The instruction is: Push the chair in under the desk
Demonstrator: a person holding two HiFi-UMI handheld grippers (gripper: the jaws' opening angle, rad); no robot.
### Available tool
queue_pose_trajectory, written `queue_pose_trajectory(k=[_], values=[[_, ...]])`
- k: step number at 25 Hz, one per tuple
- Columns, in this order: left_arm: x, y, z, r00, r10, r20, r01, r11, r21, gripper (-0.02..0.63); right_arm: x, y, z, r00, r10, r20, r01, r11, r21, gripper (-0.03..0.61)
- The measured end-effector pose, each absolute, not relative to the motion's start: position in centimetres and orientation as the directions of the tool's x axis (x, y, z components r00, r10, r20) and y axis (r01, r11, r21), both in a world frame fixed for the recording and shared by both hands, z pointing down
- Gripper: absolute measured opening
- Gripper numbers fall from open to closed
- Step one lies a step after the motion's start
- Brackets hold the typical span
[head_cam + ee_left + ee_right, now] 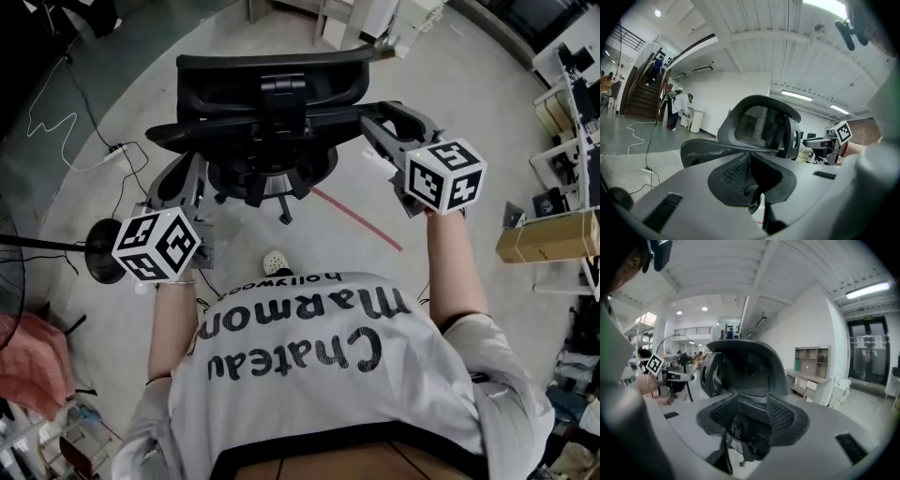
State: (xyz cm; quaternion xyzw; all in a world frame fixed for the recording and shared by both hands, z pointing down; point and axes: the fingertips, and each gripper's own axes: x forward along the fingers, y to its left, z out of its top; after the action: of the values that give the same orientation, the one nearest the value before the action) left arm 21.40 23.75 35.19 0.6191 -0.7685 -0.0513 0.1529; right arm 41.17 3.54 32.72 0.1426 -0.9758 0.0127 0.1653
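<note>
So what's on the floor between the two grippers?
In the head view, the chair's base, the person's shoe and a red floor line lie there.

Chair (272, 70) ahead — left gripper (180, 187) at left, right gripper (382, 129) at right.

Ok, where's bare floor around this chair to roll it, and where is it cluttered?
Bare floor lies to the chair's right, up to the shelves, and beyond its backrest. A smaller patch sits between its base and the person's shoe, crossed by a red line. The left is crowded: power strip, round stand base, pink cloth.
</note>
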Motion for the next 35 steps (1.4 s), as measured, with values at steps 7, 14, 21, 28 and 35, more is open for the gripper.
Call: queue_pose_trajectory(k=[7, 14, 21, 28, 35], values=[[20.0, 24.2, 35.8, -0.196, -0.961, 0.197, -0.935, 0.244, 0.259, 0.02, 39.4, 2.3, 34.9, -0.816, -0.184, 0.548, -0.043, 0.965, 0.26, 0.279], [19.7, 24.7, 35.5, -0.173, -0.969, 0.177, -0.938, 0.217, 0.27, 0.019, 38.7, 1.7, 38.2, -0.636, -0.193, 0.747, 0.204, 0.891, 0.405, 0.26], [20.7, 25.0, 34.2, -0.119, -0.971, 0.209, -0.973, 0.156, 0.169, 0.02, 38.3, 1.2, 38.6, -0.581, -0.177, 0.795, 0.259, 0.885, 0.387, 0.198], [21.6, 23.6, 32.2, -0.042, -0.976, 0.214, -0.996, 0.056, 0.063, 0.02, 38.1, 1.4, 39.1, -0.531, -0.176, 0.829, 0.288, 0.882, 0.372, 0.192], [21.6, 21.3, 32.2, -0.017, -0.952, 0.305, -0.994, -0.017, -0.111, 0.143, 38.0, 1.3, 39.3, -0.521, -0.212, 0.827, 0.253, 0.887, 0.387, 0.201]])
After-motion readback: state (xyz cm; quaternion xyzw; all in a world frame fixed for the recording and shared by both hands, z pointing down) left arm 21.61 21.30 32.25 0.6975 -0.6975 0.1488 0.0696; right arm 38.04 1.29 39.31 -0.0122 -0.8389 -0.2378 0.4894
